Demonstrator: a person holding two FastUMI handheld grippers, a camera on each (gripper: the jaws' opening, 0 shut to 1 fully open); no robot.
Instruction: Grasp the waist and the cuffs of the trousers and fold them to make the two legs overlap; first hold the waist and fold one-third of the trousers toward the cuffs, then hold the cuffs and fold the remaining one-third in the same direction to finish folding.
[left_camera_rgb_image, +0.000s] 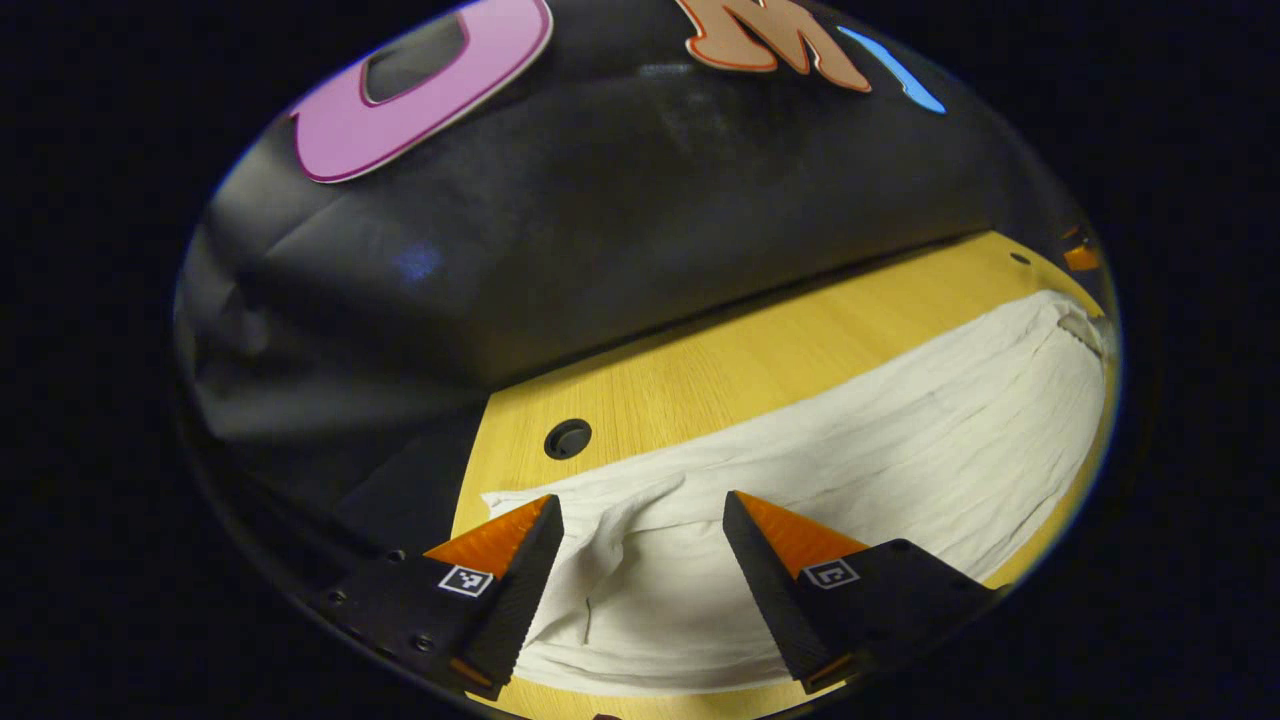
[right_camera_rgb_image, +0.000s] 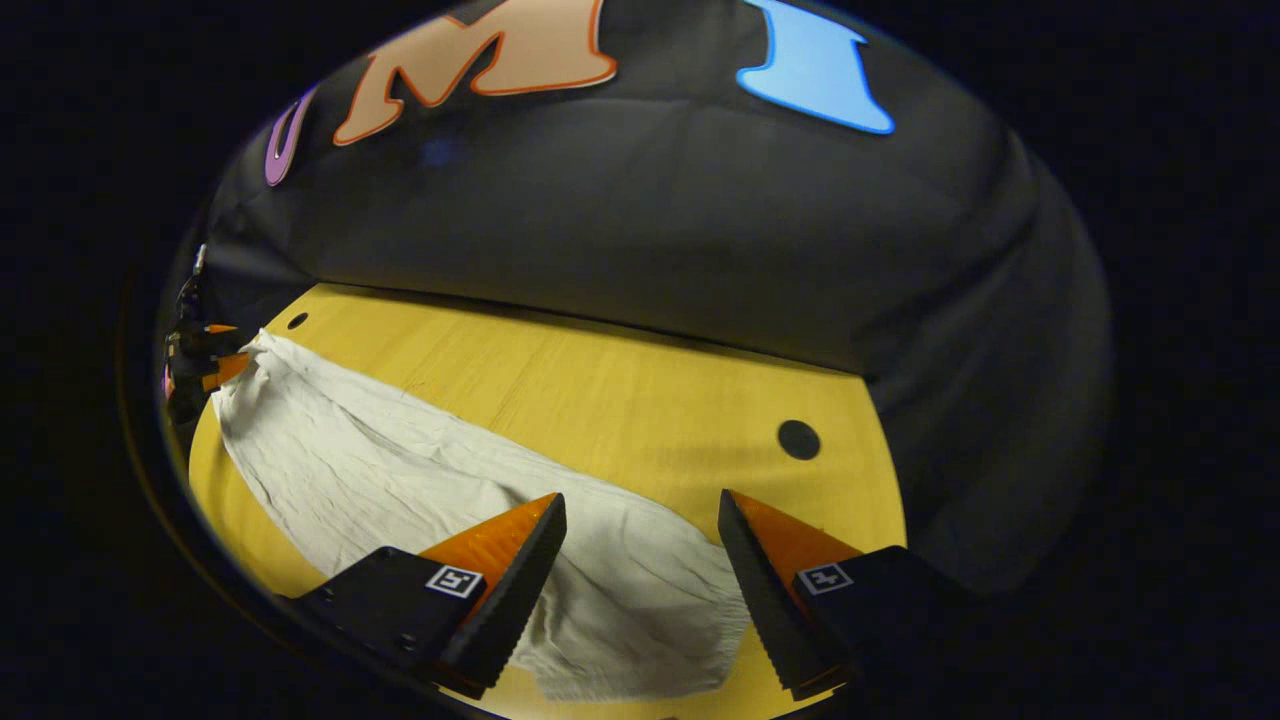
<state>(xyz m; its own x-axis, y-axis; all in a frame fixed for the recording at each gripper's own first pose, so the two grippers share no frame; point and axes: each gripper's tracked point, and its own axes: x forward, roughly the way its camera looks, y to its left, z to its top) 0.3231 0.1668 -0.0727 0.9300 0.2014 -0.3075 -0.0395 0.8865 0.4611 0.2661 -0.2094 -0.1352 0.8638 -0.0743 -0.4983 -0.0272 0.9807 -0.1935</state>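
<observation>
White crumpled trousers (left_camera_rgb_image: 900, 440) lie stretched out as one long strip on the yellow wooden table (left_camera_rgb_image: 700, 370). My left gripper (left_camera_rgb_image: 640, 497) is open just above one end of them, where the cloth bunches into a fold between the fingers. My right gripper (right_camera_rgb_image: 641, 495) is also open, hovering over the opposite end of the trousers (right_camera_rgb_image: 400, 450), whose edge lies below the fingertips. Neither gripper holds cloth. The left gripper (right_camera_rgb_image: 200, 360) shows small at the trousers' far end in the right gripper view. I cannot tell which end is the waist.
The table (right_camera_rgb_image: 620, 390) ends at the black cloth wall behind. Round cable holes sit in the tabletop near each end: one hole (left_camera_rgb_image: 567, 438) by the left gripper, another hole (right_camera_rgb_image: 798, 439) by the right gripper. Bare wood runs between trousers and wall.
</observation>
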